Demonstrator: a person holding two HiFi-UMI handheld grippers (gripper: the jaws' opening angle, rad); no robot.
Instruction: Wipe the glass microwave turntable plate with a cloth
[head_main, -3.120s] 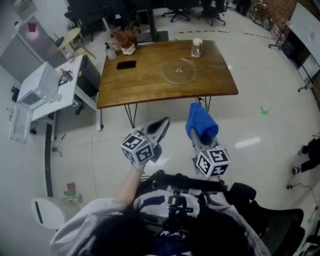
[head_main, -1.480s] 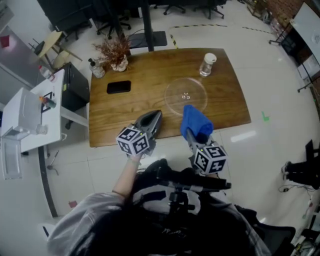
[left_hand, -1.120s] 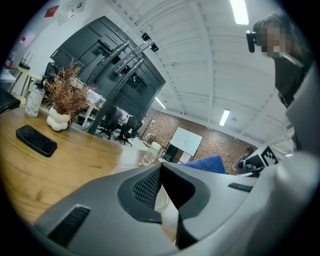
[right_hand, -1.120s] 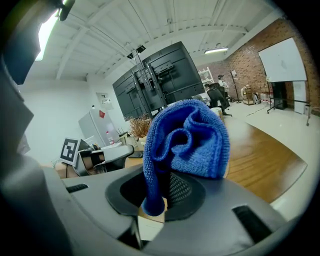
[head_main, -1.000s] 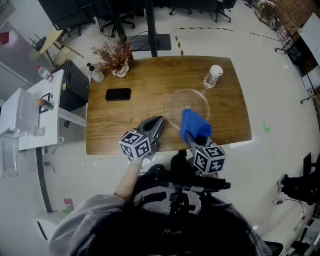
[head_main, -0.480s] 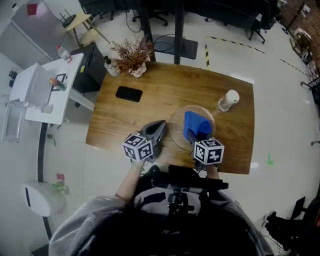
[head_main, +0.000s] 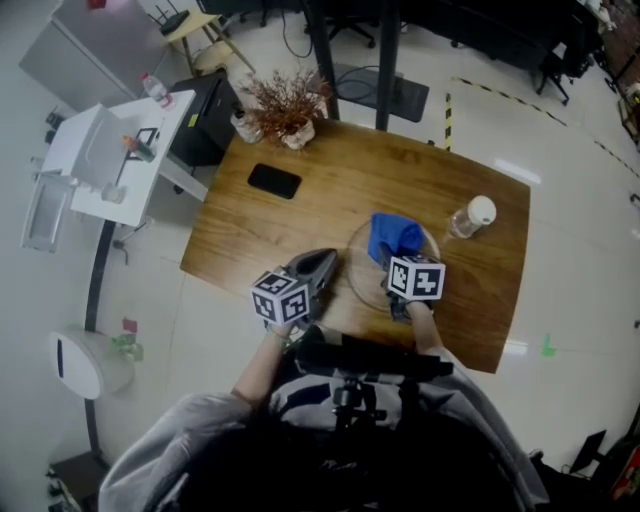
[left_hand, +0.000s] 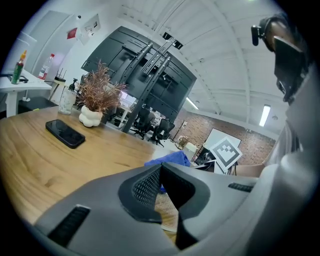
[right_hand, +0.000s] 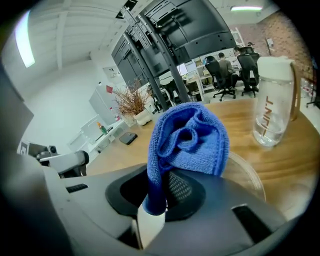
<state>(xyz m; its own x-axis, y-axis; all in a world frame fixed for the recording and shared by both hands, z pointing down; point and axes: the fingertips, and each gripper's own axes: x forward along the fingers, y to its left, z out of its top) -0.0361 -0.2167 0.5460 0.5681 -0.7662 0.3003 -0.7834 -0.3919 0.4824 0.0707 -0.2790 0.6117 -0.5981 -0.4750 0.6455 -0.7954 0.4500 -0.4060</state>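
Both grippers, held over the floor short of the table three seconds ago, now reach over the near edge of the brown wooden table (head_main: 300, 225). The clear round glass turntable plate (head_main: 361, 277) lies flat on it, close to that edge.

The right gripper (head_main: 398, 268) is clenched on a bunched blue microfibre cloth (head_main: 393, 237); its own view shows a fold of the cloth (right_hand: 190, 137) pinched between the jaws, with the rest standing up above them. The cloth hangs over the plate's middle. Whether it touches the glass I cannot tell. The left gripper (head_main: 322, 263) sits just left of the plate's rim, its jaws closed together on nothing (left_hand: 160, 172).

This looks like the end of the approach, with wiping about to start. The next move calls for lowering the cloth onto the glass and sweeping it round. The left gripper may need to steady the rim, since loose glass could slide on the wood.

By count: one plate, one cloth, two grippers. Beyond the plate to its right stands one clear plastic bottle (head_main: 470, 217) with a white cap. Beyond it to the left lie one black phone (head_main: 274, 181) and, farther still, one dried plant in a white pot (head_main: 288, 100).
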